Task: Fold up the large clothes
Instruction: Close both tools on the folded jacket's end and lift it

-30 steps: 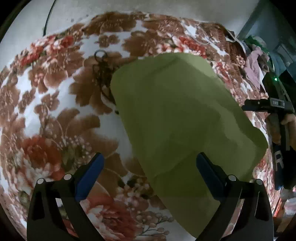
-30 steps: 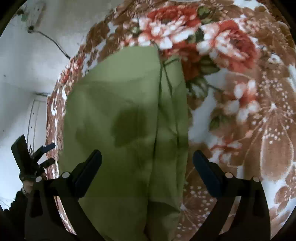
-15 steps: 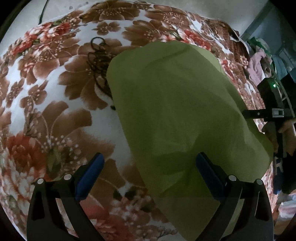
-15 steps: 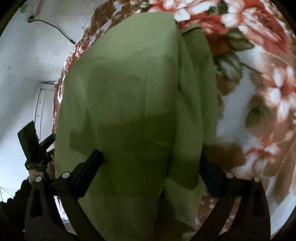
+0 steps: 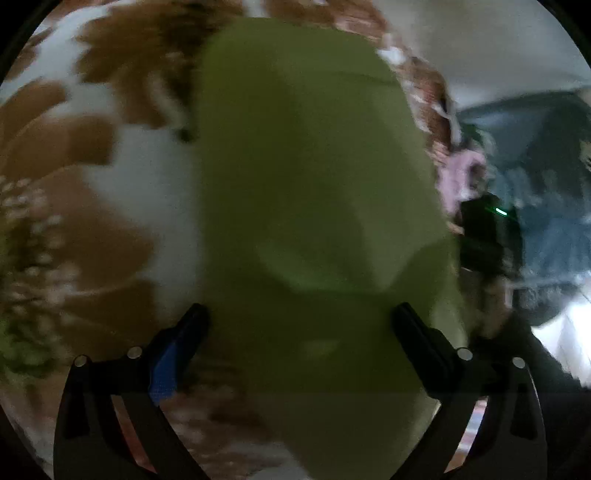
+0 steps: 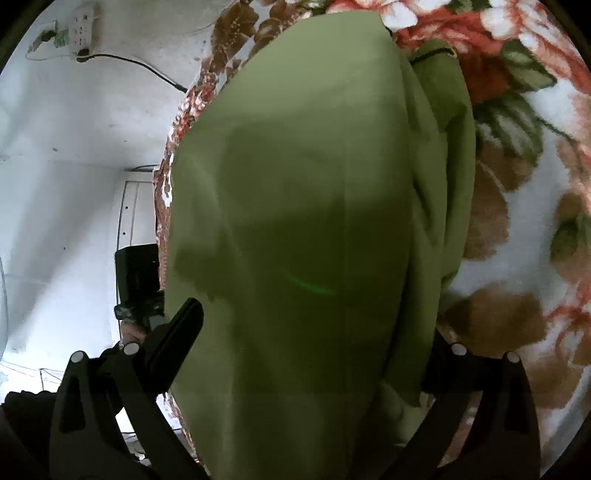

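A folded olive-green garment (image 5: 314, 206) lies on a floral blanket and fills the middle of both views. My left gripper (image 5: 299, 325) is open, its fingers wide apart on either side of the cloth's near end; this view is blurred by motion. My right gripper (image 6: 314, 332) is open too, low over the garment (image 6: 314, 221), and a fold of cloth hides the tip of its right finger. A narrower folded layer runs along the garment's right edge in the right wrist view. Each gripper shows in the other's view as a black device (image 5: 487, 236) (image 6: 138, 280).
The brown, red and white floral blanket (image 6: 517, 229) covers the bed. A white wall with a power strip (image 6: 83, 26) and a black cable stands at the left of the right wrist view. Pink clothes (image 5: 461, 177) and dark fabric lie beyond the bed's edge.
Both grippers have come closer to the garment, which now fills more of each view. The left view has swung right and blurred. Both stay open.
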`<state>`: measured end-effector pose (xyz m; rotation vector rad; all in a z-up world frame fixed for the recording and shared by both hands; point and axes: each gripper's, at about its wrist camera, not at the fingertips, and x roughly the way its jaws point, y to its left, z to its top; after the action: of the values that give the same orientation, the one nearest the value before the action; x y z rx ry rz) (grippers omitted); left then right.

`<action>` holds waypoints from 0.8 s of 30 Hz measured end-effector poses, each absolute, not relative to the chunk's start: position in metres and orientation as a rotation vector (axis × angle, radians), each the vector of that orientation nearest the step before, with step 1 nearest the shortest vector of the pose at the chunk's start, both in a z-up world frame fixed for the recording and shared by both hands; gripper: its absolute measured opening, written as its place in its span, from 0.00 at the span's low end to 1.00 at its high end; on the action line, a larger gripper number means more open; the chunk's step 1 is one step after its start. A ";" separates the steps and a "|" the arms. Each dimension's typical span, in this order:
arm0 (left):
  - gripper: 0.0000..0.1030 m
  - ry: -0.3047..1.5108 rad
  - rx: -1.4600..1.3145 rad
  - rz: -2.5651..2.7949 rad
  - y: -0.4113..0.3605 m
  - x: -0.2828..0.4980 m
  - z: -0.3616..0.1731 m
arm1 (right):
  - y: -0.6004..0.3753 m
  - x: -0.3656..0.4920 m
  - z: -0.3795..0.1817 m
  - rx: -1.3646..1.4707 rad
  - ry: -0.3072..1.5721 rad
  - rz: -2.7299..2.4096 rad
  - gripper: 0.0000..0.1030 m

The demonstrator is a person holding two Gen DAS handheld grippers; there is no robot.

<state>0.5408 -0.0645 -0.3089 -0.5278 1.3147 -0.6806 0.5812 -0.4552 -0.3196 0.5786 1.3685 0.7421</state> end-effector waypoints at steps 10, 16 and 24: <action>0.96 1.258 -0.708 -0.720 -0.068 0.549 -0.342 | -0.462 0.589 -0.344 0.669 1.380 0.731 0.85; 0.65 1.230 -0.712 -0.733 -0.073 0.538 -0.328 | -0.476 0.578 -0.332 0.674 1.365 0.728 0.49; 0.42 1.250 -0.757 -0.713 -0.081 0.544 -0.337 | -0.466 0.581 -0.343 0.739 1.356 0.676 0.34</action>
<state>0.5437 -0.0809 -0.3373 -0.7568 1.2496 -0.7131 0.5807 -0.4658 -0.3427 0.7386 1.3562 0.6758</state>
